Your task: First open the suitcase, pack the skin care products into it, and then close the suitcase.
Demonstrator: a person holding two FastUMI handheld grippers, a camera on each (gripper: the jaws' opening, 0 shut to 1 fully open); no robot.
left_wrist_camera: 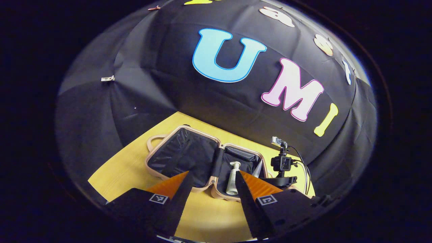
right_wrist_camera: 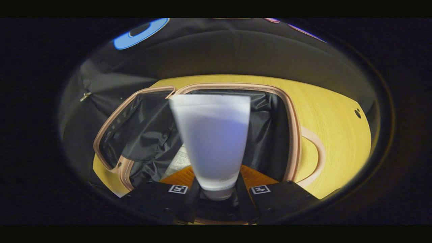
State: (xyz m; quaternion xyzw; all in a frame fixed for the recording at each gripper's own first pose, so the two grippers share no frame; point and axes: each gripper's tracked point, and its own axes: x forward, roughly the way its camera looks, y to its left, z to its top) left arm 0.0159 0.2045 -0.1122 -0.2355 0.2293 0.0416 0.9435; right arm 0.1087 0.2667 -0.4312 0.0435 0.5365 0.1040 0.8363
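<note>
- Right gripper [right_wrist_camera: 216,199] pinches a white tube [right_wrist_camera: 212,141] near its cap; tube's long axis runs straight out along the fingers, wide crimped end away.
- Tube hangs over the open suitcase [right_wrist_camera: 293,135], above its black lining; drop looks like the next move.
- Left gripper [left_wrist_camera: 213,189] spread, holding nothing, well back from the suitcase [left_wrist_camera: 168,136].
- Pump bottle [left_wrist_camera: 233,179] already lies inside.

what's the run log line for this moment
suitcase: open | pump bottle: inside | right gripper: holds white tube over suitcase | left gripper: open
</note>
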